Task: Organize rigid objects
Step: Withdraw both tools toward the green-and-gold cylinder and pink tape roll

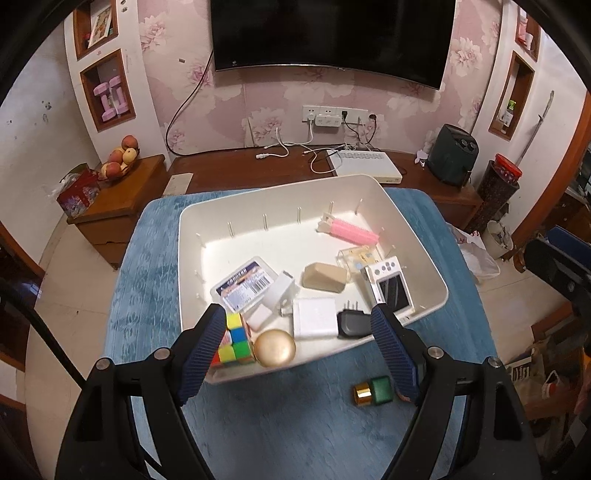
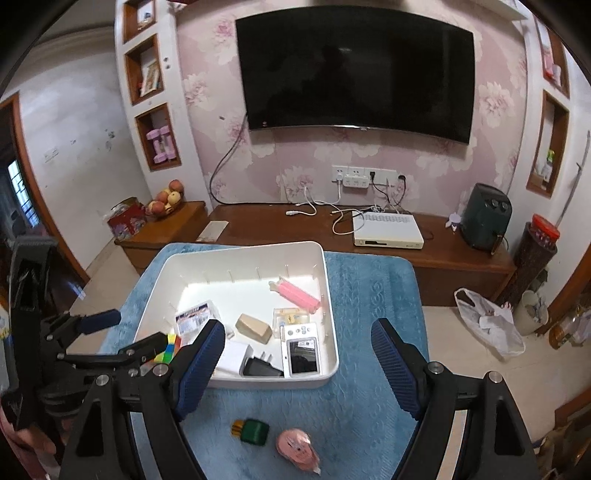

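Spreading wide at the bottom of the left wrist view, the left tool (image 1: pixel 297 345) holds nothing, its blue ribbed fingers (image 1: pixel 201 350) framing the near edge of the white plastic bin (image 1: pixel 417 243). Lower right of that frame, a small green block with a gold cap (image 1: pixel 373 391) lies on the blue textured tabletop cover (image 1: pixel 155 258), outside the bin. In the right wrist view the right tool (image 2: pixel 297 363) also gapes wide and empty; at the bottom centre of that view a pink pig-shaped figure (image 2: pixel 297 448) rests on the cover just beside the green block. Inside the bin, along its near wall, sit a multicoloured puzzle cube (image 1: pixel 236 341), a gold round ball (image 1: pixel 275 348), a white square charger (image 1: pixel 314 317) and a black plug adapter (image 1: pixel 352 321). Farther in lie a white compact camera (image 1: pixel 389 286), a tan wedge-shaped block (image 1: pixel 325 277) and a pink ribbed cylinder (image 1: pixel 354 233). A dark television (image 1: pixel 332 33) fills the upper centre.
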